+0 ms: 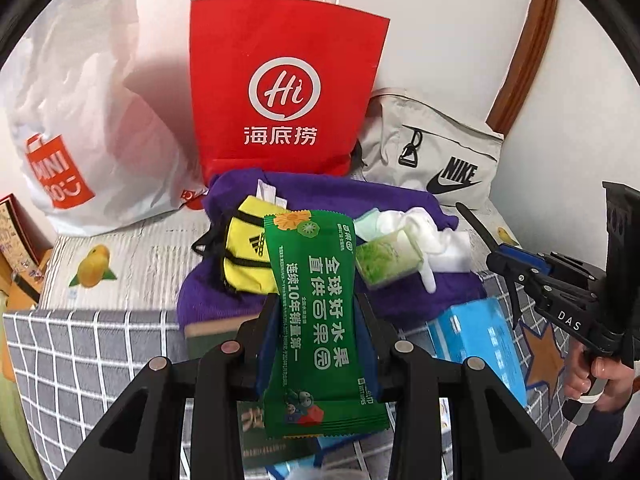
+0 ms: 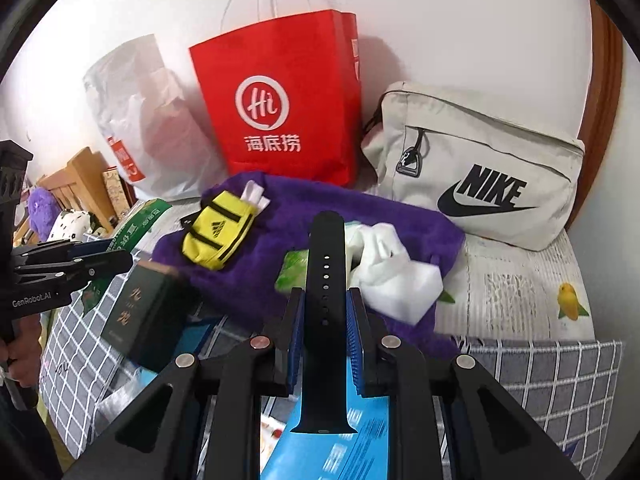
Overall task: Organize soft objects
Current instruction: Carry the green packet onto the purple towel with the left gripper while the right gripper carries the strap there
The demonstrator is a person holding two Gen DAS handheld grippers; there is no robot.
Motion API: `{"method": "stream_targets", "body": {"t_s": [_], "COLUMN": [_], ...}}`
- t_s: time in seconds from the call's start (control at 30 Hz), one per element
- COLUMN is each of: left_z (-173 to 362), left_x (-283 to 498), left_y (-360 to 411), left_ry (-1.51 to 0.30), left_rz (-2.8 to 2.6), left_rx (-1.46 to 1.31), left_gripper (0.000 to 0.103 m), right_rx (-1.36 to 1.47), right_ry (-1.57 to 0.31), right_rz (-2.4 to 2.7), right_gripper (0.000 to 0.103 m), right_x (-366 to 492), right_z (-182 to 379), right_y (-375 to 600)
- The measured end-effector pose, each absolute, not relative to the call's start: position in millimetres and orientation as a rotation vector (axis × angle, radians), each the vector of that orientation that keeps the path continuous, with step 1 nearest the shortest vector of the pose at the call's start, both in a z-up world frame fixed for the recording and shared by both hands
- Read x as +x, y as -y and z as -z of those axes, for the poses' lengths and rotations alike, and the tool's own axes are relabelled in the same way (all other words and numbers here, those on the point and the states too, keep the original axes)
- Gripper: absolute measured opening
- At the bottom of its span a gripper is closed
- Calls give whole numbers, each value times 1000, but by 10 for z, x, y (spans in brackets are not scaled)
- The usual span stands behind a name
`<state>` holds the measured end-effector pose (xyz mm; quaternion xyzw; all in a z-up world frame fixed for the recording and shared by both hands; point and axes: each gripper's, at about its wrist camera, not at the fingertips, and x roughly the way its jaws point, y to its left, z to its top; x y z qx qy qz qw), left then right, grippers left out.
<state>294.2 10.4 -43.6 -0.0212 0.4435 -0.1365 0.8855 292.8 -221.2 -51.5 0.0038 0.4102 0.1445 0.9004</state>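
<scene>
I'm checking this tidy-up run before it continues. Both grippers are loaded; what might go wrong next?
The green wet-wipe packet is pinched only across its middle by the left gripper, so it may flop or slip. The black watch strap juts far beyond the right gripper and might snag the white cloth or yellow pouch.

We are in a home, most likely a bedroom. Ahead of the left gripper, a bed carries a lemon-print sheet and a grey checked cover. Against the white wall beyond stand a red bag, a white plastic bag and a Nike pouch. A purple towel lies between them and the gripper. Far left of the right gripper, we see a wooden headboard and a purple plush toy.
</scene>
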Motion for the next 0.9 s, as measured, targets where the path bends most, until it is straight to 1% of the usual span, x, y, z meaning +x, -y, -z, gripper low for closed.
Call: {"method": "stream_targets", "body": {"t_s": [0.47,0.63,0.9], "left_z": [738,850,1004], "left_x": [3582,3701,3887], "left_y": [40,108,199], "left_ry": [-1004,-1026,-1058], "left_rz": [286,291,295], "left_rx": [-46,-41,-32], "left_gripper": [34,34,34], "right_rx": [4,6,3], "right_ry": [-931,-974,-998], "right_rz": [-304,-299,-313], "right_gripper": [21,21,21], "right_x": [3601,3709,3771], "right_z": [868,1036,1128], "right_y": [2129,2139,2133]}}
